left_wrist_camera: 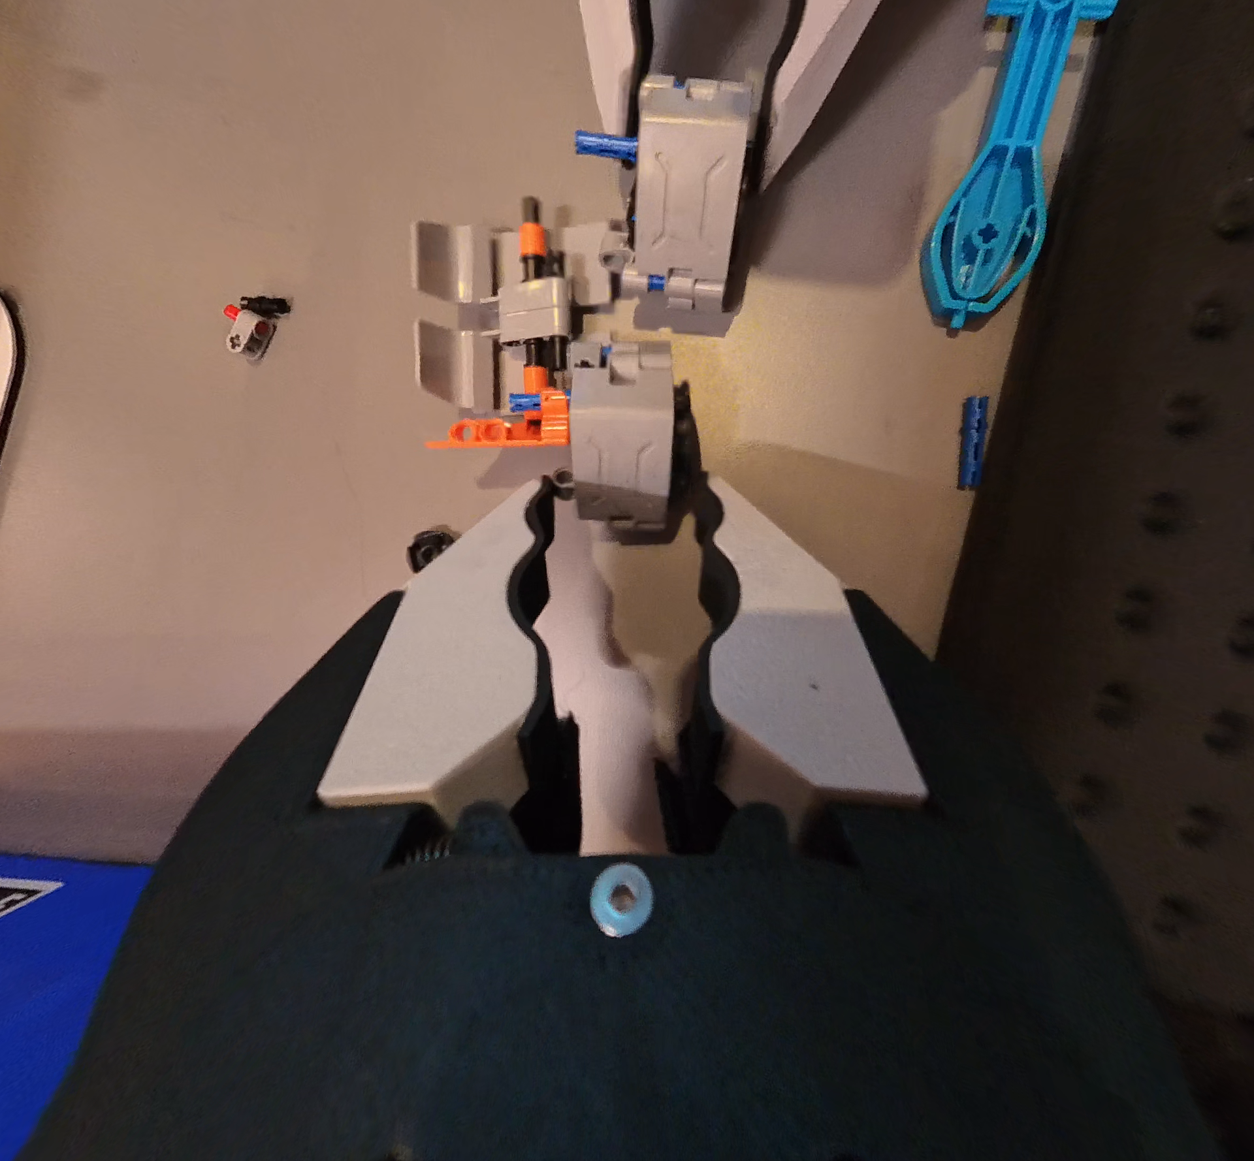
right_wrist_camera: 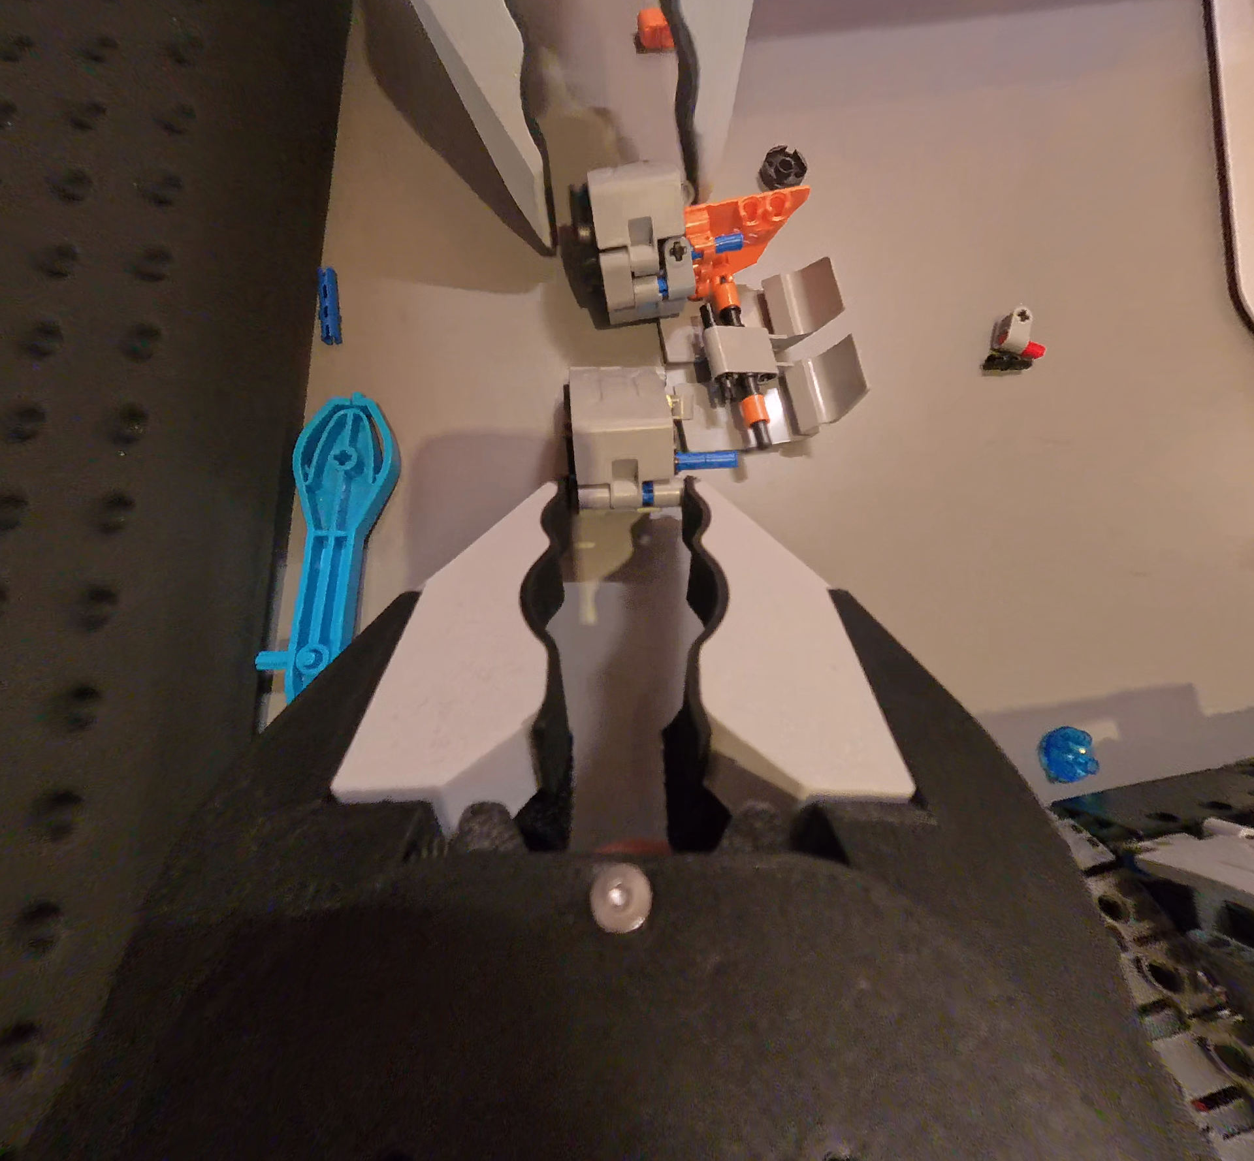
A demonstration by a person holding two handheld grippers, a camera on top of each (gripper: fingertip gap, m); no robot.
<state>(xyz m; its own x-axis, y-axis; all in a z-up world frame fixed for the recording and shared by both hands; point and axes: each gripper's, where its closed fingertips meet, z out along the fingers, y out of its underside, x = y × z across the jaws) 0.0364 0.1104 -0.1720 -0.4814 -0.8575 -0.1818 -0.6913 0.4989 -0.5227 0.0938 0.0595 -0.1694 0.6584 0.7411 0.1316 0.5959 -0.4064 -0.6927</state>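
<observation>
A grey brick assembly (left_wrist_camera: pixel 536 314) has two curved panels, a black axle with orange bushes, an orange wedge plate (left_wrist_camera: pixel 502 430) and blue pins. It lies just over the beige table (left_wrist_camera: pixel 203 518). A grey housing sits at each end. My left gripper (left_wrist_camera: pixel 624 497) is shut on the housing by the orange plate (left_wrist_camera: pixel 621 450). My right gripper (right_wrist_camera: pixel 624 497) is shut on the other housing (right_wrist_camera: pixel 621 430), which has a blue pin sticking out. Each gripper also shows in the other's view, the right one (left_wrist_camera: pixel 699 131) and the left one (right_wrist_camera: pixel 624 206), facing each other.
A cyan lever tool (left_wrist_camera: pixel 1011 138) and a blue beam (left_wrist_camera: pixel 974 443) lie beside a black perforated board (left_wrist_camera: pixel 1153 518). Loose on the table are a small grey, red and black piece (left_wrist_camera: pixel 254 324), a black round piece (left_wrist_camera: pixel 427 545), an orange piece (right_wrist_camera: pixel 655 29) and a clear blue stud (right_wrist_camera: pixel 1067 762). A pile of parts (right_wrist_camera: pixel 1167 891) is at lower right. Some 8 centimetres of space lies between my two pairs of fingers. To the black round piece (left_wrist_camera: pixel 427 545): left tips about 5 centimetres, right tips about 12 centimetres. Seen from the right wrist view (right_wrist_camera: pixel 790 174) as well.
</observation>
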